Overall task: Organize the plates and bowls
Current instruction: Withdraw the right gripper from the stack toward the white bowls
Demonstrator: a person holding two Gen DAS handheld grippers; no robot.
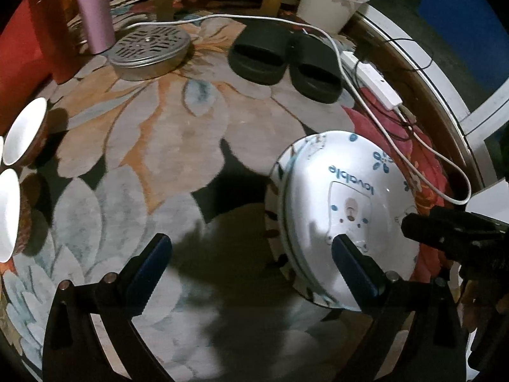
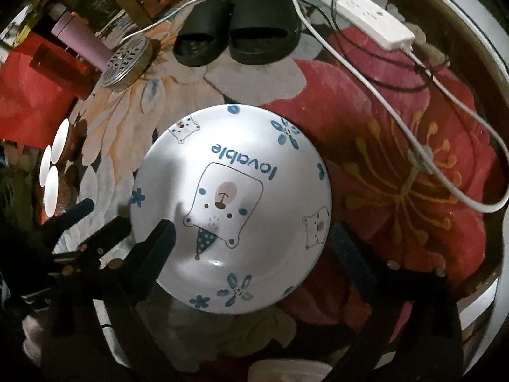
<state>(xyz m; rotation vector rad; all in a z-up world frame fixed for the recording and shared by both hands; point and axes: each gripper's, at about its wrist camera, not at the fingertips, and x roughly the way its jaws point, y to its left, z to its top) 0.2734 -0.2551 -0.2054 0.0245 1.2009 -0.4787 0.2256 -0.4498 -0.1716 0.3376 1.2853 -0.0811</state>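
Two wrist views give me different reads of the same white bear-print plate. My right wrist view looks almost straight down on it: the word "lovable", the square-faced bear and blue flowers are all plain, and it lies flat on the floral rug. My left wrist view catches the plate from the side and shows a second rim under it, so it sits stacked on another patterned plate. Only the left view shows the white bowls at the far left clearly.

My left gripper stands wide open, one finger over the plate, gripping nothing. My right gripper is also spread wide, fingers straddling the plate's near edge, holding nothing. Black slippers and a power strip lie beyond.
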